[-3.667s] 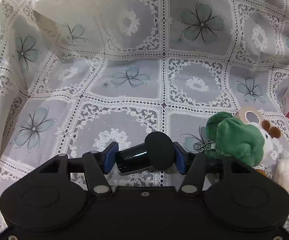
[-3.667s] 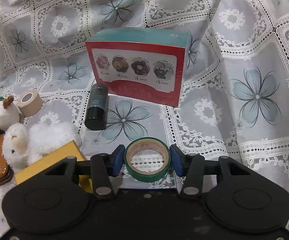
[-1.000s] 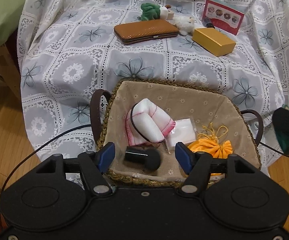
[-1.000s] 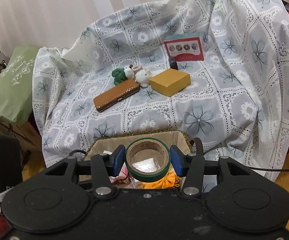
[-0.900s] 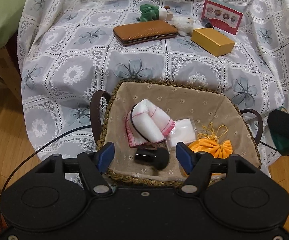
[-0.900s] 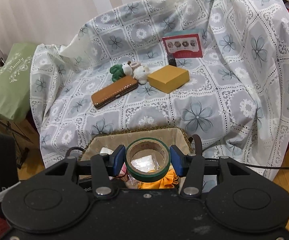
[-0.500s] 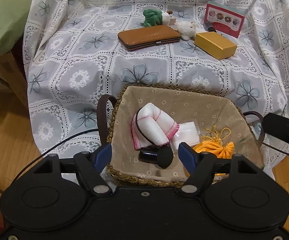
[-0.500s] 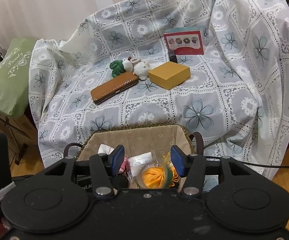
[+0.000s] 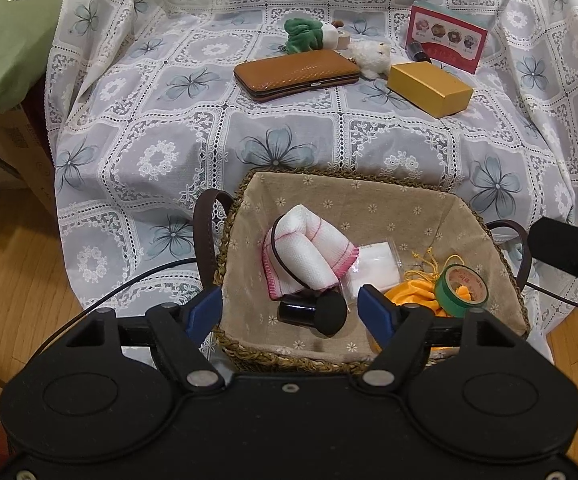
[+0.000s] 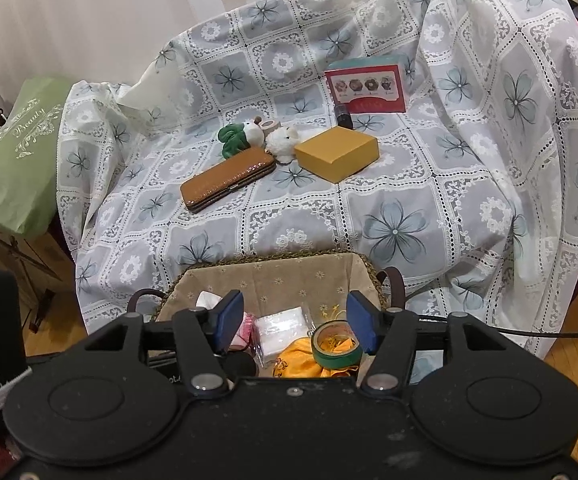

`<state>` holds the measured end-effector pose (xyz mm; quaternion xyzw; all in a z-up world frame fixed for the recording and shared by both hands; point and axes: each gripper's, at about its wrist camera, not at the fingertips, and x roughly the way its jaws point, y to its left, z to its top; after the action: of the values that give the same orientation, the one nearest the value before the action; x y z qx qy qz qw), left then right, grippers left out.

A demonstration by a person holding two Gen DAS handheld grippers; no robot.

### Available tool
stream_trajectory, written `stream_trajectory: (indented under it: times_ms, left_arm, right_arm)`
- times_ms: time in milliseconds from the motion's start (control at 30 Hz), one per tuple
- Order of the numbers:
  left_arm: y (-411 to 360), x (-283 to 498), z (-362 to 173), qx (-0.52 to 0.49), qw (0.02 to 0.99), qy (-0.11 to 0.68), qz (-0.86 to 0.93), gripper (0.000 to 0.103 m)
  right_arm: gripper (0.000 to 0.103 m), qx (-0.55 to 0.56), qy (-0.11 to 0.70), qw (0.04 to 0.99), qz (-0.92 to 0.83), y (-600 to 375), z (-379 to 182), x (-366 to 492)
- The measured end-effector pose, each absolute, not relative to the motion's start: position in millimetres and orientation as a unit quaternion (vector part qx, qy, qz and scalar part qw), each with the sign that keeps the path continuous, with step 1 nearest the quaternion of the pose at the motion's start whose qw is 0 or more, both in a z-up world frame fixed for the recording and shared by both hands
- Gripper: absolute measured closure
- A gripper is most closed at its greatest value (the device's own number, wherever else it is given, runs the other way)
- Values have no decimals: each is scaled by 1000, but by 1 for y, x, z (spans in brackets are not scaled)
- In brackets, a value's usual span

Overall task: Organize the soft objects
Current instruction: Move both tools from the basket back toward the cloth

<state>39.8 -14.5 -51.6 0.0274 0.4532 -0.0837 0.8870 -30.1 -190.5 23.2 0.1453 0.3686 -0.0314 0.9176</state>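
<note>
Basket (image 9: 233, 216) beneath 2 wide-open, empty grippers, left (image 9: 289, 312) and right (image 10: 295, 326); tape roll (image 9: 463, 290), propped on orange pouch (image 9: 407, 300), may roll off.

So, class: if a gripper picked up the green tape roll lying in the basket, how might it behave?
The green tape roll is a hollow ring, so probably light and fairly stiff. It rests tilted on the orange cloth, so a nudge may roll it. Its smooth sides look slippery.
</note>
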Motion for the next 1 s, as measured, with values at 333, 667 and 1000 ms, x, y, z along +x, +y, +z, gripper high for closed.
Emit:
stream_trajectory:
  times_ms: [333,667,1000]
  left_arm:
    - [-16,40,-52,33,887,453,-85,33]
    - [-24,40,-52,56,892,440,-88,33]
    - [-32,46,-43,84,909,400,-87,31]
  right_arm:
    - [36,122,331,935,-22,-189,31,-30]
    - [33,69,299,950,-59,-210,26,3]
    - [31,57,318,943,-73,-226,18,38]
